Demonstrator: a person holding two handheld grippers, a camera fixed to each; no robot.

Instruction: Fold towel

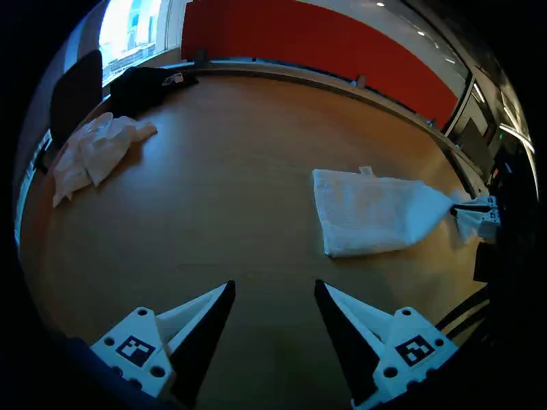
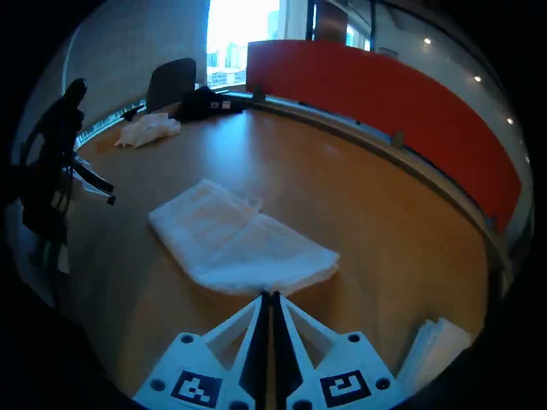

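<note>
A white towel (image 1: 369, 212) lies folded on the wooden table (image 1: 225, 198), right of centre in the left gripper view. Its right corner is drawn out to a point, where my right gripper (image 1: 472, 212) pinches it. In the right gripper view the towel (image 2: 232, 239) lies just ahead, and my right gripper (image 2: 268, 297) is shut on its near edge, the fingers pressed together. My left gripper (image 1: 273, 287) hovers open over bare table, a short way from the towel's near left corner, with nothing between its fingers. From the right gripper view, the left gripper (image 2: 99, 188) is far to the left.
A crumpled white cloth (image 1: 96, 150) lies at the far left of the table, with a black bag (image 1: 140, 85) behind it and a dark chair (image 1: 75, 92) beyond the edge. A stack of white cloths (image 2: 437, 348) sits near the table's edge. A red panel (image 1: 321, 41) backs the table.
</note>
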